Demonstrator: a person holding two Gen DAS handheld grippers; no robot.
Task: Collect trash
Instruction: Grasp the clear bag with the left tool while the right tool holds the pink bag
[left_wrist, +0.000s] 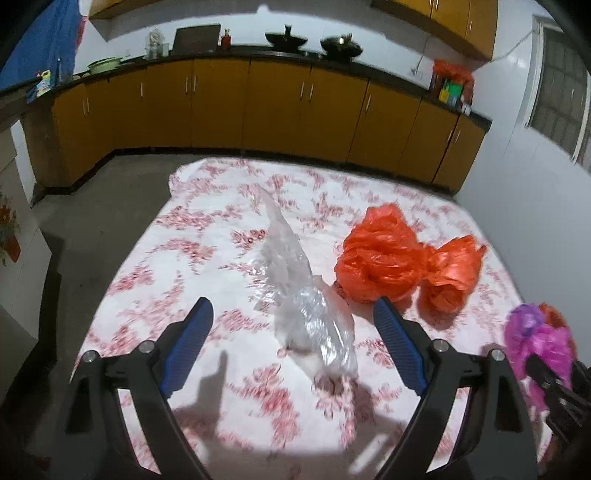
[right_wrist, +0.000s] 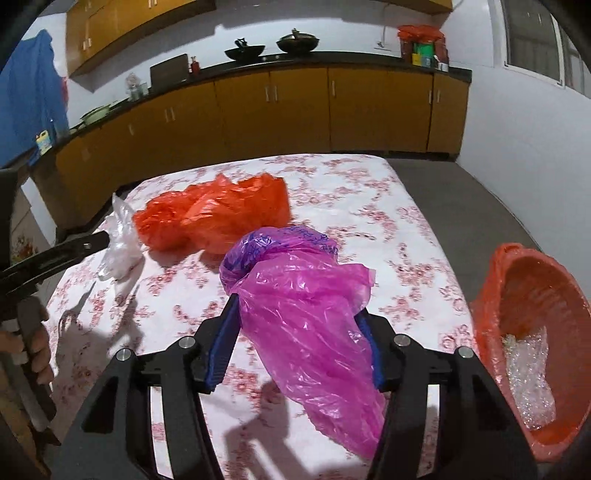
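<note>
Crinkly magenta plastic bag (right_wrist: 306, 310) pinched in right claw (right_wrist: 299, 317) (glossy, elongated); left claw (left_wrist: 291, 317) agape.

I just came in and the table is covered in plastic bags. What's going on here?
A person is clearing trash with two handheld grippers. The right gripper is closed on a pink plastic bag, beside an orange bin already holding clear plastic. The left gripper is open around a clear plastic bag. Orange bags lie on the floral tablecloth.
</note>
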